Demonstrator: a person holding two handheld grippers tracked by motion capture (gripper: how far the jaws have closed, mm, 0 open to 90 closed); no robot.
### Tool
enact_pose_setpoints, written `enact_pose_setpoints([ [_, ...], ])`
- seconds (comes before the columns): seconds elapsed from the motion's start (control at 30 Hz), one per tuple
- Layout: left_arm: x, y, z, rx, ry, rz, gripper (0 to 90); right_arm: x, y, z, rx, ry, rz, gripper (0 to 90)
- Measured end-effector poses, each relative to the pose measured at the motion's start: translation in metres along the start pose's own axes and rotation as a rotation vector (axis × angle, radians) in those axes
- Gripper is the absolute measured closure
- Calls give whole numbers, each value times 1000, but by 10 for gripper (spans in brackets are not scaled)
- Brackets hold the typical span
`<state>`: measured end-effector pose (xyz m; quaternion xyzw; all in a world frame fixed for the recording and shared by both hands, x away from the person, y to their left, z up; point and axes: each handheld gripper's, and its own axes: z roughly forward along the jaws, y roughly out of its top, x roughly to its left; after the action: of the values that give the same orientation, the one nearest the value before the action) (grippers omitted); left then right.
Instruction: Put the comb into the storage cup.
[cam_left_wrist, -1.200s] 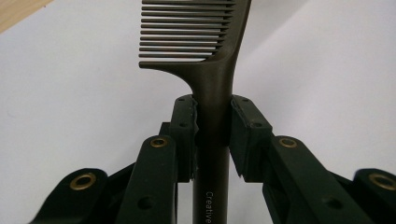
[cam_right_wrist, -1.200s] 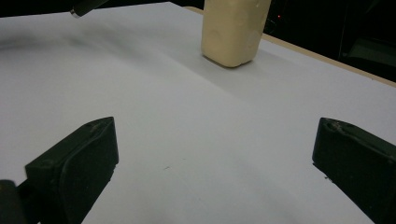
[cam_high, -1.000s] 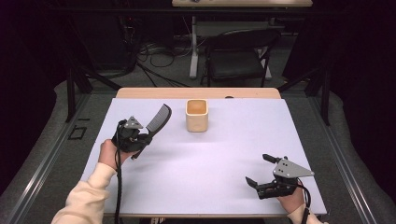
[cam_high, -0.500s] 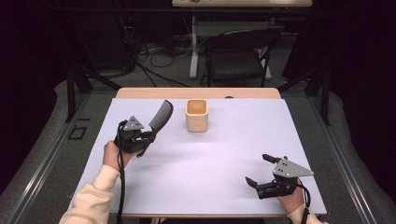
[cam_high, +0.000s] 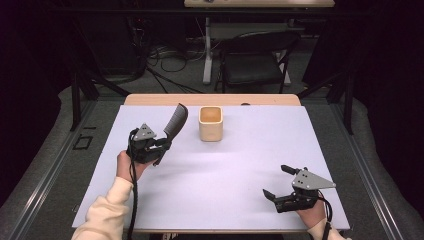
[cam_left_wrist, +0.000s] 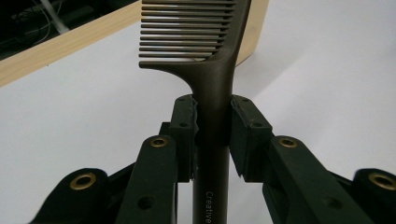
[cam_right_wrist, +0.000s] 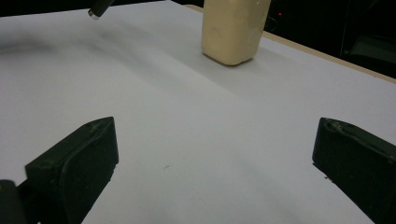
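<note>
Two grippers divide the work: the left gripper (cam_high: 159, 146) clamps a dark comb (cam_high: 175, 121) by its handle, teeth raised toward the wooden cup (cam_high: 210, 123) just beside it, presumably for insertion, while the right gripper (cam_high: 281, 182) waits near the table's (cam_high: 240, 165) front edge, jaws wide apart and empty.

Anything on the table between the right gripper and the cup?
Nothing: in the high view, only bare white tabletop lies between the open right gripper and the cup. The right gripper view agrees.
</note>
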<state>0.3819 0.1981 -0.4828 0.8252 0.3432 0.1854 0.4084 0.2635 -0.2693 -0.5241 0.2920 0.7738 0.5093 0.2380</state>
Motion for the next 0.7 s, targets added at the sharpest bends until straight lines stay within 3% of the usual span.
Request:
enact_pose_setpoints([
  [0.7, 0, 0, 6, -87, 37, -15, 725, 1, 0, 2, 10, 7, -1, 0],
])
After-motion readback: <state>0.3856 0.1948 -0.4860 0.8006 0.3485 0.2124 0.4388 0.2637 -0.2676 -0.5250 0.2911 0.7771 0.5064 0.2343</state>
